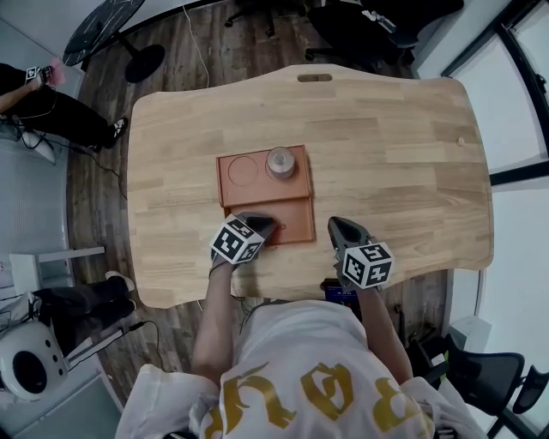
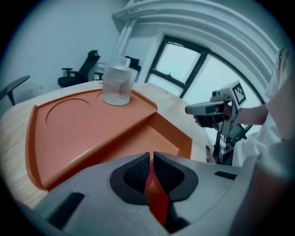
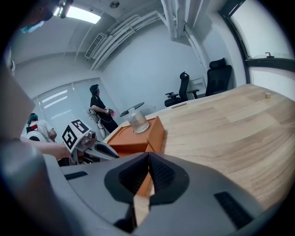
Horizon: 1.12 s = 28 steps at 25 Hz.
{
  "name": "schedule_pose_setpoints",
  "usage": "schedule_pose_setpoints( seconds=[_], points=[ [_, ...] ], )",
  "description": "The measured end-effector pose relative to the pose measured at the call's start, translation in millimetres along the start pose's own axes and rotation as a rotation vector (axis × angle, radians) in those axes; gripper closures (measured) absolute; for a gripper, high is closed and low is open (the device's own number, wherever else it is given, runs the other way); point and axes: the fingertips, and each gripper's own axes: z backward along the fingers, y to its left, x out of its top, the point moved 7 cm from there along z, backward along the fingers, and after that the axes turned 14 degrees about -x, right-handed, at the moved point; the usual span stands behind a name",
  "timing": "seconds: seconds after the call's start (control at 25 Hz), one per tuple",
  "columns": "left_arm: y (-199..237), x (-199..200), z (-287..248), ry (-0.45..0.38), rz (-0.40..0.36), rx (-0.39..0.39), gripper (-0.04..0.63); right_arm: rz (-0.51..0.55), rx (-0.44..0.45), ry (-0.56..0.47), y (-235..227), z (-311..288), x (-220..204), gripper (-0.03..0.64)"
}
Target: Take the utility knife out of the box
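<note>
An orange box [image 1: 296, 225] lies in the middle of the wooden table [image 1: 386, 146], with a raised shelf at the back and a sunken compartment [image 2: 138, 143] at the front. A clear glass jar [image 1: 280, 161] stands on the shelf [image 2: 83, 124]. No utility knife shows in any view. My left gripper [image 1: 262, 225] hangs over the near compartment, pointing steeply down, jaws shut on nothing [image 2: 151, 156]. My right gripper [image 1: 337, 226] is just right of the box [image 3: 133, 140] above bare table, jaws shut and empty [image 3: 148, 159]. Each gripper shows in the other's view: the right gripper [image 2: 207, 109], the left gripper [image 3: 99, 150].
A shallow round recess [image 1: 243, 170] marks the shelf beside the jar [image 2: 118, 85]. The table's near edge runs just below both grippers. Office chairs [image 1: 360, 26] stand beyond the far edge. A person [image 1: 51, 107] stands off to the left.
</note>
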Motion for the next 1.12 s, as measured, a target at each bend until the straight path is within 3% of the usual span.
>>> schedule_pose_setpoints(
  seconds=[0.08, 0.16, 0.28, 0.48, 0.64, 0.96, 1.12],
  points=[
    [-2, -2, -8, 0.078, -0.032, -0.011, 0.583, -0.002, 0.004, 0.005, -3, -1, 0, 0.604],
    [-3, -4, -15, 0.113, -0.038, -0.028, 0.572, -0.007, 0.005, 0.008, -4, -2, -1, 0.604],
    [-3, -11, -22, 0.166, -0.042, -0.04, 0.503, -0.007, 0.006, 0.018, -5, -4, -3, 0.605],
    [1, -15, -31, 0.263, -0.092, -0.039, 0.489, -0.029, 0.003, 0.04, -13, -8, -8, 0.605],
    [1, -14, -34, 0.309, -0.142, -0.035, 0.489, -0.063, 0.01, 0.041, -21, -10, -12, 0.604],
    [-1, -15, -38, 0.393, -0.291, 0.049, 0.525, -0.078, 0.014, 0.055, -22, -16, -15, 0.604],
    [-2, -15, -38, 0.407, -0.315, 0.056, 0.526, -0.08, 0.014, 0.062, -20, -15, -17, 0.604]
  ],
)
